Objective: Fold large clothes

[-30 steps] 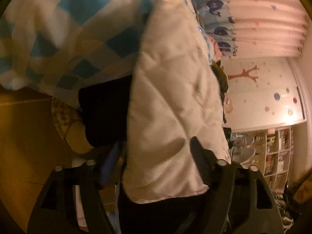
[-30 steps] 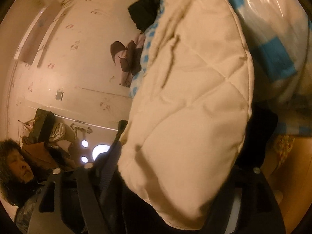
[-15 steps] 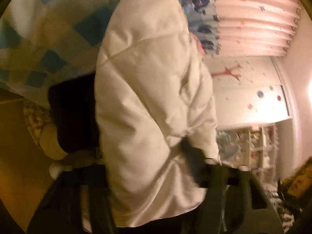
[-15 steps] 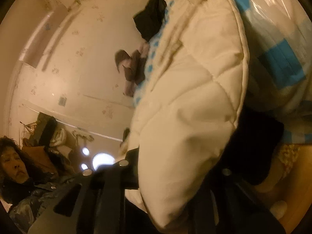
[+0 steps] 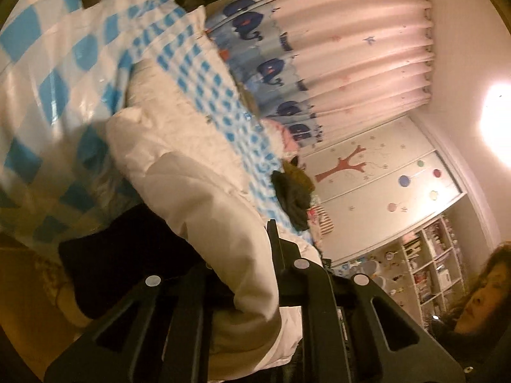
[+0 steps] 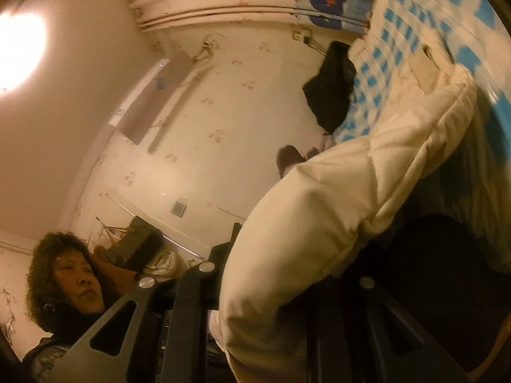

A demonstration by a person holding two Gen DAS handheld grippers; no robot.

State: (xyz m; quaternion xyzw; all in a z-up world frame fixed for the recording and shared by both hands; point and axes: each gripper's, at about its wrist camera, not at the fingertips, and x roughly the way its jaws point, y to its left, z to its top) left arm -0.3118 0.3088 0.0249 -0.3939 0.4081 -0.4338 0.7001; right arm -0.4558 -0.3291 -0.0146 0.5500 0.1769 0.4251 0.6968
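- Left gripper clamped on a fold of the white quilted coat; jaws have just been closing, padding squeezed between them and bulging out on both sides.
- Right gripper likewise pinching the coat; jaws narrowed to a tight grip, thick cream fabric filling the gap.
- Coat stretched from both grippers up onto the bed, far end lying on the blue-and-white checked cover, near end raised off it.
- Black lining hanging under the coat's lifted edge, seen in the left view just left of the gripper; same dark cloth to the right of the right gripper.
- Dark garment heaped on the cover beyond the coat in the left view; another black piece at the bed's far edge by the wall in the right view.
- Curtain with blue whale print behind the bed, pale pink above.
- Wardrobe with a tree and coloured dots beside the curtain; shelves crowded with small things beyond it.
- Lamp glaring on the ceiling.
- Person with dark curly hair low at the left of the right view, near the gripper body.
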